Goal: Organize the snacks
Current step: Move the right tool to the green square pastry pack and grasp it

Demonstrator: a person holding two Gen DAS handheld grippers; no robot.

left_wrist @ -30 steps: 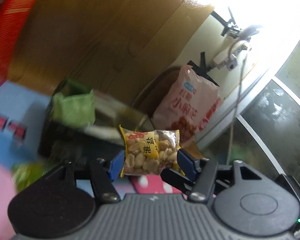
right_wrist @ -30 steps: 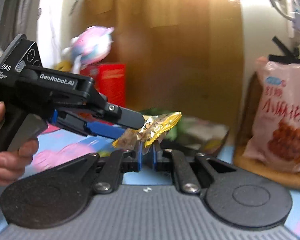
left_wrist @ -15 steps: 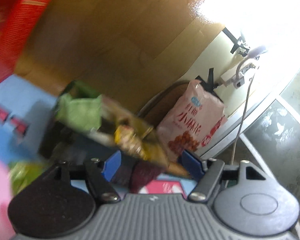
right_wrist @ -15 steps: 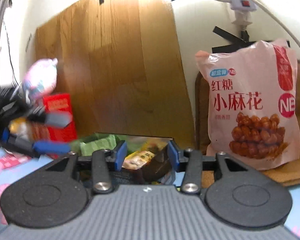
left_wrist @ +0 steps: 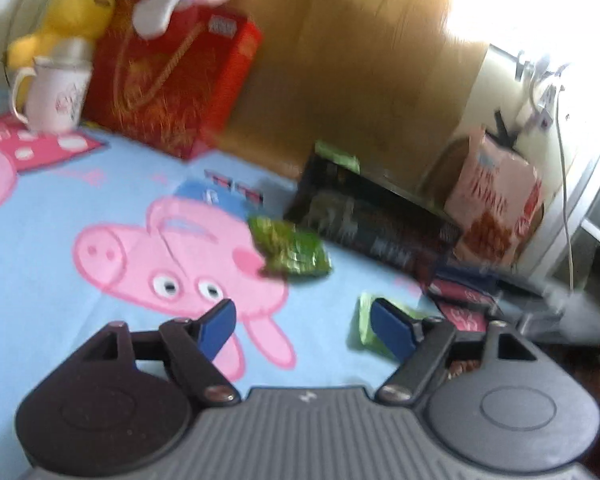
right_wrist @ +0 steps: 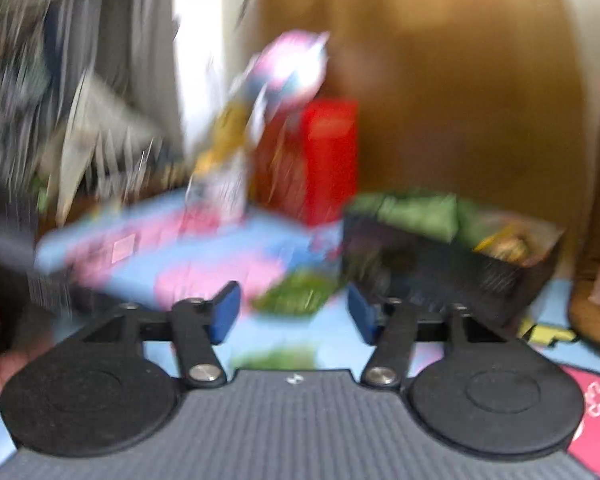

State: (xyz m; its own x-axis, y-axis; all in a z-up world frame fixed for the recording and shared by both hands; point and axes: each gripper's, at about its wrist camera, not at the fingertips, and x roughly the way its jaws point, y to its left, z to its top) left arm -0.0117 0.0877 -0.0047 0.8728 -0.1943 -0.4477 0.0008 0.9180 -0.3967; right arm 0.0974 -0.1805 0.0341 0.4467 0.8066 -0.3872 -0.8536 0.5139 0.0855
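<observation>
Blue-padded tools (left_wrist: 304, 326) (right_wrist: 294, 312) now both empty

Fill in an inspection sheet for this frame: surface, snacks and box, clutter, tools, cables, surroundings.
Surface: blue cartoon-pig mat, lying flat.
Job's things: dark green snack packet on the mat beside the black box; light green packet nearer, partly behind a fingertip of the left tool; green packets inside the box in the right wrist view.
Clutter: white mug, red gift box, yellow plush, large pink snack bag.
Grippers: left tool open, empty; right tool open, empty.
Cables: white cord hanging at right.
Surroundings: wooden panel behind; right wrist view heavily blurred.
</observation>
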